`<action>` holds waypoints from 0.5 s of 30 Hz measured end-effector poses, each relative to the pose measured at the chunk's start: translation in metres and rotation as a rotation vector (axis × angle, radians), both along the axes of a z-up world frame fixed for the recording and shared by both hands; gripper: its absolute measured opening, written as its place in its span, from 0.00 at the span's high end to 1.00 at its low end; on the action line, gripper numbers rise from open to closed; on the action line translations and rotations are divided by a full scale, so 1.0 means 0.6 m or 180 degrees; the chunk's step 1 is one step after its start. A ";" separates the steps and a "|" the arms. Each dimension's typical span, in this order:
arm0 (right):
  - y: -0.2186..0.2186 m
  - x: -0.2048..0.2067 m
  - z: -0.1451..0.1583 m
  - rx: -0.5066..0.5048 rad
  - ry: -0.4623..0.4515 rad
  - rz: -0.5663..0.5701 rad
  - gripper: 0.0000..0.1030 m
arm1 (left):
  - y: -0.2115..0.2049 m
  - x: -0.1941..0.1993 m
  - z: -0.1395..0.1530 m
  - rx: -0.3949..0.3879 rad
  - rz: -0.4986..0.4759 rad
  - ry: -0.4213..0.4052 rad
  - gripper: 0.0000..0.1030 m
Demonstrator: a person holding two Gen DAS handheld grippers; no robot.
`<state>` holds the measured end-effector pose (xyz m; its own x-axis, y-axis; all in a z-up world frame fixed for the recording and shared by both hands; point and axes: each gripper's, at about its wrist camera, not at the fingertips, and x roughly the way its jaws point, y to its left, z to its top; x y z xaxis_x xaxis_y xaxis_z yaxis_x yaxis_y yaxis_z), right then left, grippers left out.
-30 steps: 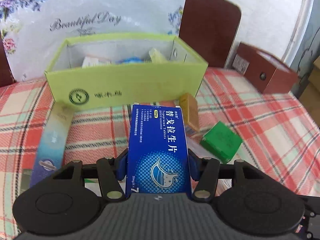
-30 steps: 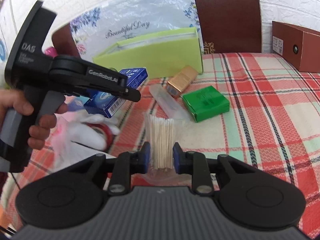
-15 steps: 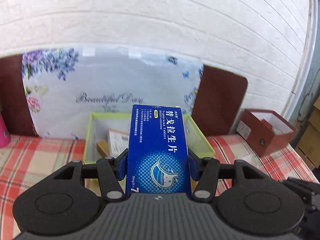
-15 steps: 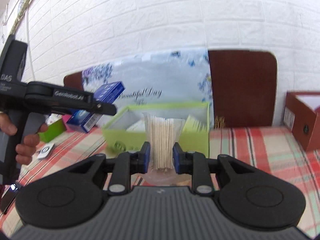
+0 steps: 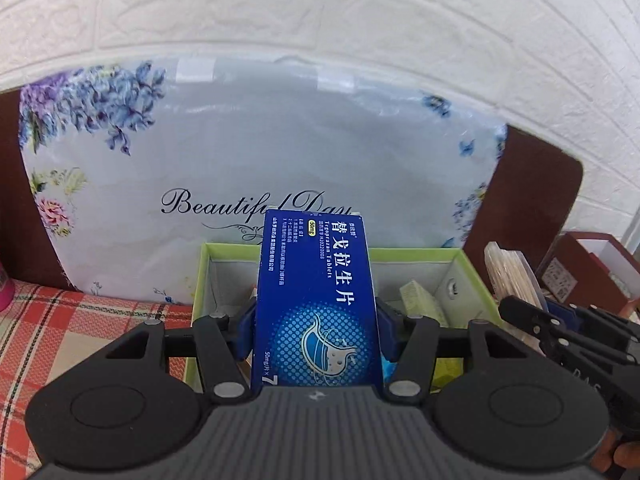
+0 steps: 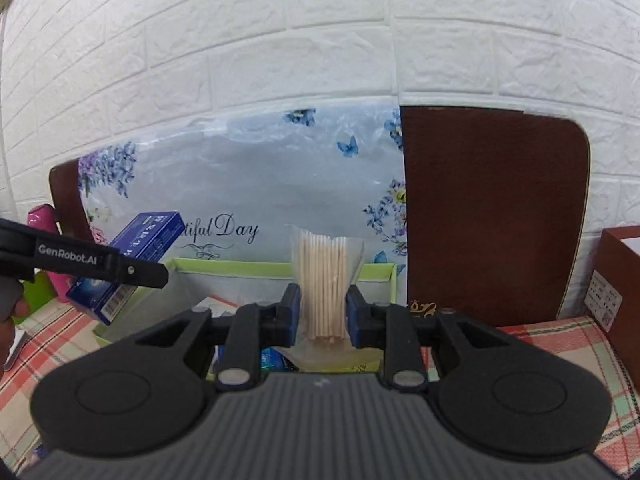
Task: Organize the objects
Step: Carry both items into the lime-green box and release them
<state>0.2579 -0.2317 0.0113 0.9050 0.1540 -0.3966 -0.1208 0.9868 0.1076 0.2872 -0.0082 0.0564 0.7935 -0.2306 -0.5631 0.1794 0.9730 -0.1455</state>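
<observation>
My left gripper (image 5: 316,328) is shut on a blue tablet box (image 5: 316,300) and holds it upright above the open green box (image 5: 472,272). The blue box also shows in the right wrist view (image 6: 140,248). My right gripper (image 6: 323,316) is shut on a clear bag of cotton swabs (image 6: 323,280), raised over the same green box (image 6: 240,268). The bag also shows at the right in the left wrist view (image 5: 508,276). Several small packets lie inside the green box.
A floral "Beautiful Day" cushion (image 5: 240,152) and a brown headboard (image 6: 492,216) stand behind the green box against a white brick wall. A brown cardboard box (image 5: 588,268) sits at the right. The surface is a red plaid cloth (image 5: 60,328).
Both grippers have risen from the plaid cloth and moved forward over the green box, each still holding its item. The view now looks closer at the cushion.
</observation>
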 end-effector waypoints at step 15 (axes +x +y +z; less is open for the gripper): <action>0.022 0.006 -0.048 -0.0382 -0.0137 -0.0044 0.02 | 0.019 0.010 -0.050 0.0136 0.0197 0.0188 0.17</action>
